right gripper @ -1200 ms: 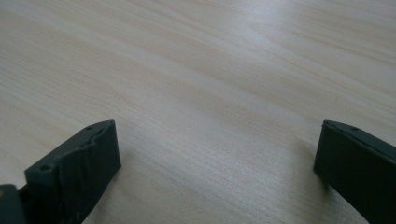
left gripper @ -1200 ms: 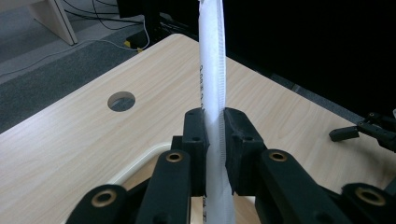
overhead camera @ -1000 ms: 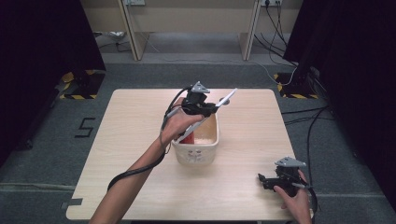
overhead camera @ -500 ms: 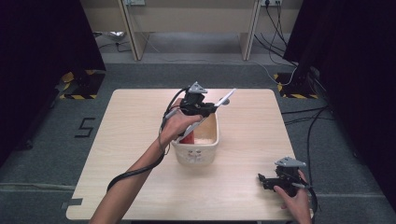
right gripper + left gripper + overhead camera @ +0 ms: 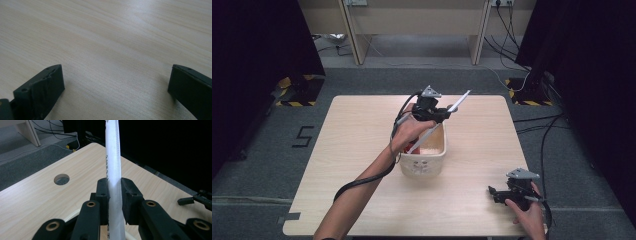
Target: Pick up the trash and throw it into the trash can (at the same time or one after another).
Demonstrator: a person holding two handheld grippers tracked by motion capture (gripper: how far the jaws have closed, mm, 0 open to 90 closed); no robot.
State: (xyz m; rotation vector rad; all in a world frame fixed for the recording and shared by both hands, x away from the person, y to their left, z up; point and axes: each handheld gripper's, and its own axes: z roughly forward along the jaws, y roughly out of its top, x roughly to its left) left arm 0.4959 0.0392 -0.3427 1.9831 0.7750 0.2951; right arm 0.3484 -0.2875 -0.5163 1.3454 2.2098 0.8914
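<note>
A long white paper-wrapped stick [image 5: 460,102] slants up to the right above a white basket [image 5: 424,162] at the table's middle. My left gripper [image 5: 444,114] is shut on it near its middle, and its lower end points down into the basket. In the left gripper view the white stick [image 5: 112,152] rises straight up between the two pads [image 5: 103,192], which press on both its sides. My right gripper [image 5: 492,192] rests low over the table's front right corner. Its jaws stand wide apart over bare wood [image 5: 116,85], with nothing between them.
Something red [image 5: 411,148] lies inside the basket. A round cable hole [image 5: 61,179] is cut in the tabletop [image 5: 362,130] beyond the left gripper. Dark curtains flank the table, and cables run over the grey floor behind it.
My left gripper has shifted slightly with the white stick still in it, over the basket. The right gripper has not moved.
</note>
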